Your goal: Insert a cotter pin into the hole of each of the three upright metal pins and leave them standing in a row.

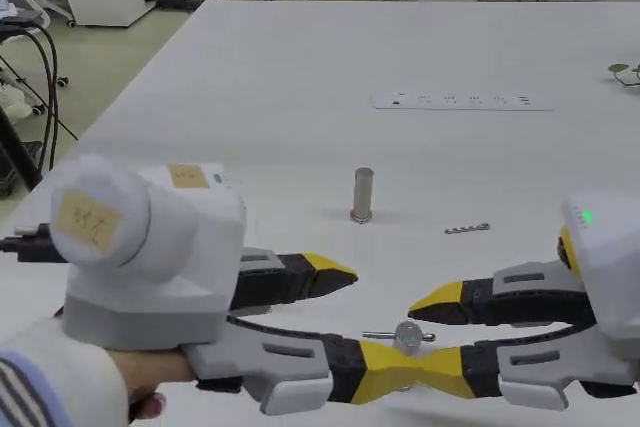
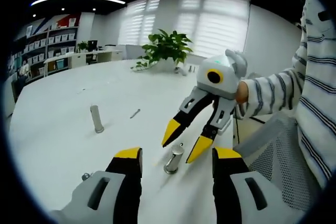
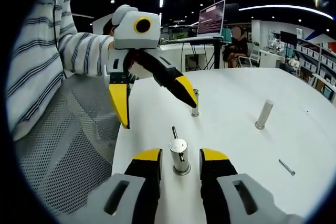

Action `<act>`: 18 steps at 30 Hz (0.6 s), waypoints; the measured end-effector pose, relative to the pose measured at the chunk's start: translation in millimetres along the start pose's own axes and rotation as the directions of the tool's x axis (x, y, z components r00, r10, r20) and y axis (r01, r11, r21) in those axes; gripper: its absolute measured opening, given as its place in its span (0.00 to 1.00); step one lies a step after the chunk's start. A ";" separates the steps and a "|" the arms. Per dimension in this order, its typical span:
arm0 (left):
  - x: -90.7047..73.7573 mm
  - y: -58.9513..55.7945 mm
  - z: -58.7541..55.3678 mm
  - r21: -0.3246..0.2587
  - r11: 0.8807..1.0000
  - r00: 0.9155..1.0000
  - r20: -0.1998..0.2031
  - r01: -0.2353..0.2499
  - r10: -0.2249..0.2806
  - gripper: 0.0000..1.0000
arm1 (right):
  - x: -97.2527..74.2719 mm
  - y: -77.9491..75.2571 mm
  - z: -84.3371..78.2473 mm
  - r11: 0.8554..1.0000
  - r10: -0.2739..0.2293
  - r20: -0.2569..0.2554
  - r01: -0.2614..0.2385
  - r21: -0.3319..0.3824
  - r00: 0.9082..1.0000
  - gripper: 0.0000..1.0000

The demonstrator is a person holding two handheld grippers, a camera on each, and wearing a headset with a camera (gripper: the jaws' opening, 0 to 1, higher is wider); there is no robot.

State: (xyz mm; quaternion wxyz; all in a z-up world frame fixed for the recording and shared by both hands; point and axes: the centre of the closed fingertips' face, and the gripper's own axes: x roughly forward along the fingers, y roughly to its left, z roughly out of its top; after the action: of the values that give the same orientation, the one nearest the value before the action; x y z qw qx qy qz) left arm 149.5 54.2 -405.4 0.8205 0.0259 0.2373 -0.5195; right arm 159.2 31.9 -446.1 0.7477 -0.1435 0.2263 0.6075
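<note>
Two yellow-tipped handheld tools meet tip to tip over a broad white workbench: the left gripper and the right gripper both have their jaws spread wide and grip nothing

Between the jaws of both stands a short silver cylindrical metal pin with a flared foot, upright. A thin wire cotter pin appears to pass through its upper end, one leg jutting toward the left gripper

From the right gripper's side, a second upright metal pin stands just past the left gripper's jaw tip. Whether it carries a cotter pin cannot be told

A third, bare silver pin stands well ahead of both grippers, apart from the other two

A loose cotter pin lies flat on the bench ahead of the right gripper, between it and the third pin

The loose cotter pin looks light, thin and springy, and is likely to skid on the smooth top. It is probably best pinched near its looped head, leaving the legs free to lead into the hole

The metal pins look stiff and solid but narrow-footed, so a sideways nudge could tip one. A steadying hold belongs low on the barrel, below the hole
</note>
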 end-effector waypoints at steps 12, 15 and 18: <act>-38.5 -1.2 -29.8 -0.052 0.989 0.990 -0.034 -0.141 0.139 0.80 | 8.9 3.4 -6.6 0.999 0.015 0.019 -0.016 0.048 1.000 0.26; -42.2 -1.8 -30.3 -0.056 0.985 0.986 -0.030 -0.164 0.163 0.92 | 10.4 3.3 -8.3 0.998 0.016 0.023 -0.018 0.061 1.000 0.26; -45.7 -2.7 -30.8 -0.045 0.981 0.982 -0.034 -0.188 0.187 0.99 | 12.1 3.6 -9.6 0.997 0.017 0.029 -0.019 0.068 0.999 0.26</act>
State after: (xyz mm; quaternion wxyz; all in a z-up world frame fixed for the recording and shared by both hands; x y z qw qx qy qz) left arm 120.1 100.2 -413.2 0.8626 0.0362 0.2582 -0.4336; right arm 156.1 38.2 -460.3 0.7498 -0.1068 0.2375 0.6082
